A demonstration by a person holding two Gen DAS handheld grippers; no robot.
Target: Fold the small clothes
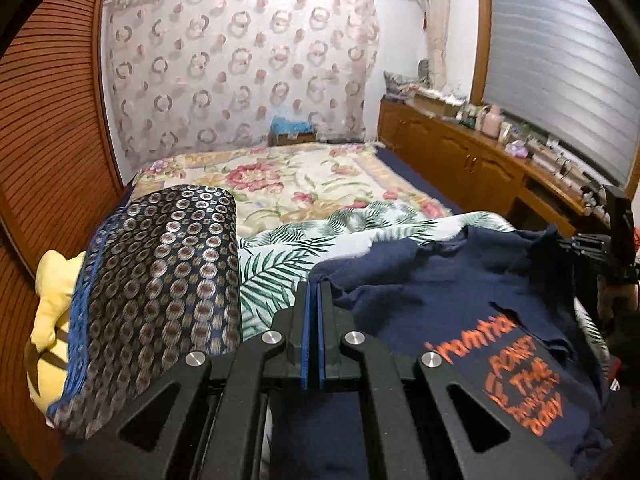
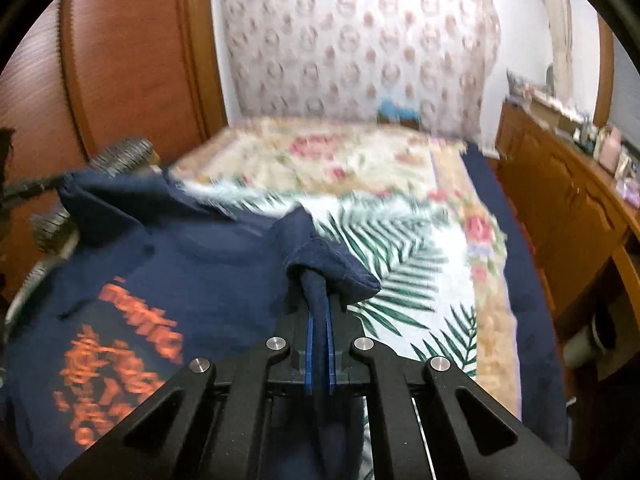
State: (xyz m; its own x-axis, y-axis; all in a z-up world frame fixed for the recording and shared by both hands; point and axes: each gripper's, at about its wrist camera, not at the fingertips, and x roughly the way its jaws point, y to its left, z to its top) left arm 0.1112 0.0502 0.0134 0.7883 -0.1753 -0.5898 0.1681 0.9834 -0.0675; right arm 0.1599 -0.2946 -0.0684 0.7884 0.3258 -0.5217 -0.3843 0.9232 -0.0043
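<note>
Both grippers (image 1: 314, 296) (image 2: 318, 296) pinching shirt (image 2: 192, 264)

Your two grippers reach over a bed (image 1: 320, 176), the shirt (image 1: 420, 312) bunched on the near end between them. Your left gripper (image 1: 313, 292) sits at the shirt's left edge; your right gripper (image 2: 320, 292) has a fold of it between its jaws. A rolled bolster (image 1: 160, 288) lies left of the shirt, a soft toy (image 1: 52, 300) beyond it against the wardrobe (image 1: 48, 152). A curtain (image 1: 240, 64) hangs behind the bed; a cluttered cabinet (image 1: 472, 164) runs along the right under the window blind (image 1: 560, 52).
</note>
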